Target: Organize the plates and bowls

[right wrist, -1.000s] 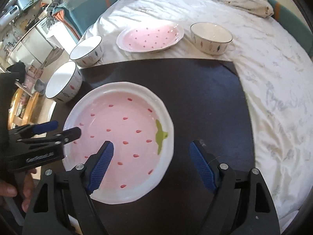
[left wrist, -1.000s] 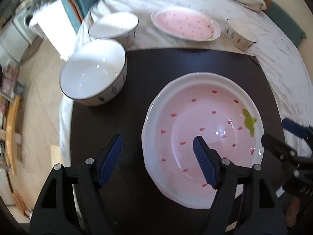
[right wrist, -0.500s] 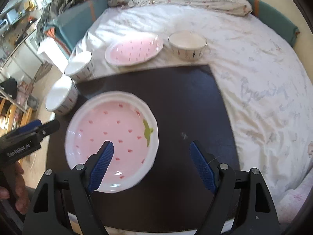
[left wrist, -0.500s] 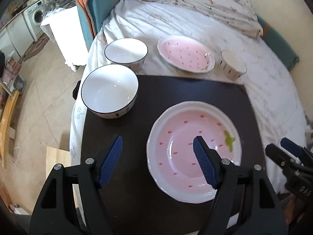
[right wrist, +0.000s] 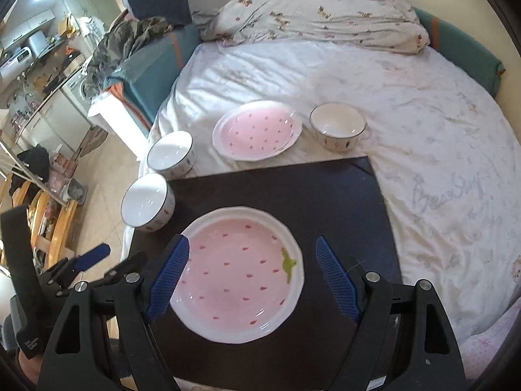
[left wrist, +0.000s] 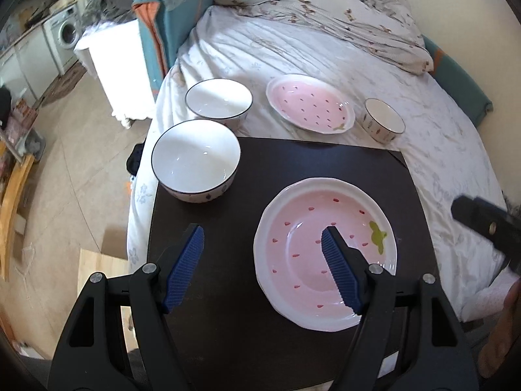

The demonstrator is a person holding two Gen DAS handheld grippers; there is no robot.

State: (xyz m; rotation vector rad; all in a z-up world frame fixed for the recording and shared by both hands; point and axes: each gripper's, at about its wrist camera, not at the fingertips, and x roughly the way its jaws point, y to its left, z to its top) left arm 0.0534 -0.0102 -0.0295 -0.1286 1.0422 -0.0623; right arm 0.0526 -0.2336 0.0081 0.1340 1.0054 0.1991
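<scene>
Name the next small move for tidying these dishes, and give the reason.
Probably reach the right tongs, open and empty, out to the second pink plate on the bedsheet and grip its rim. One pink plate already lies on the dark board, so its match seems to belong stacked on it. The left tongs are also open and empty.

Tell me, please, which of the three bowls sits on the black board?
The big bowl at the board's far-left corner; the other two bowls rest on the bedsheet.
</scene>
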